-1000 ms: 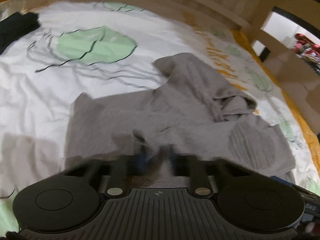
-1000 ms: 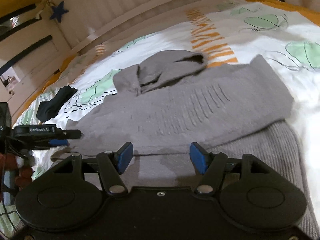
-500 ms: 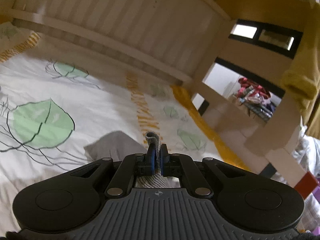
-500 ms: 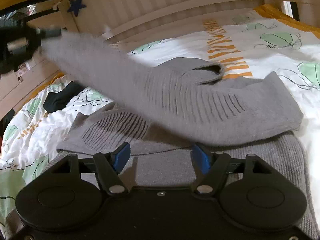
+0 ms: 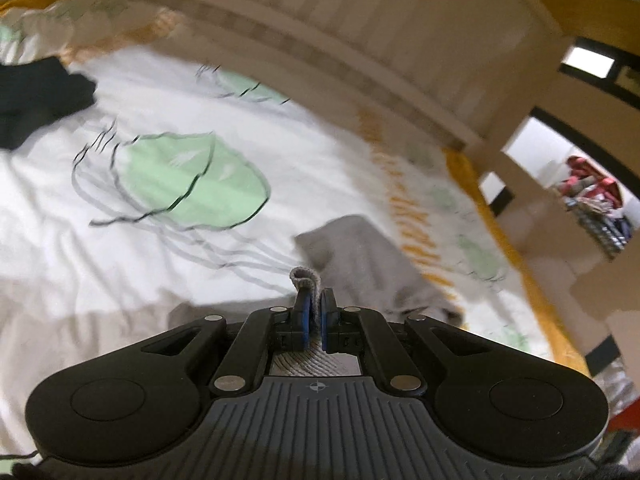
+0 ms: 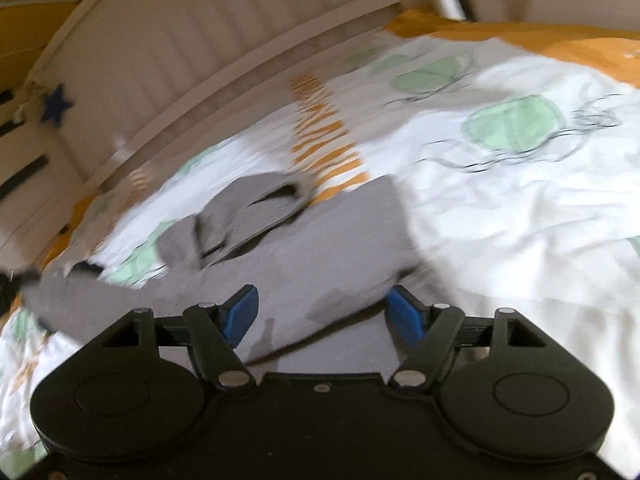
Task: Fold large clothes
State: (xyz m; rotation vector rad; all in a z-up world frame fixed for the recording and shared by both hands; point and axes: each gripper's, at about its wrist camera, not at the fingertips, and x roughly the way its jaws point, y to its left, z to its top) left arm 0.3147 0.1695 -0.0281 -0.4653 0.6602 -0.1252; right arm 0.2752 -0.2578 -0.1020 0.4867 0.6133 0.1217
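A grey knitted hoodie (image 6: 320, 248) lies on the white bedspread (image 6: 500, 220), its hood (image 6: 256, 208) toward the headboard. My left gripper (image 5: 314, 300) is shut on a fold of the grey fabric (image 5: 304, 276), which loops up between the blue pads; more of the hoodie (image 5: 360, 252) lies just beyond. In the right wrist view a grey sleeve (image 6: 80, 300) stretches toward the left edge, blurred. My right gripper (image 6: 322, 304) is open low over the hoodie's body. Its blue pads stand wide apart and press on nothing.
A black garment (image 5: 36, 96) lies at the far left of the bed. A slatted wooden headboard (image 5: 320, 52) runs along the back, with a blue star (image 6: 56, 108) hanging on it. Beyond the bed's orange edge (image 5: 520, 260) sits a pile of clothes (image 5: 592, 196).
My left gripper shut on the hoodie's edge, lifted it and carried the sleeve across. The raised sleeve has since come down toward the left. The right gripper's jaws widened a little and its view swung.
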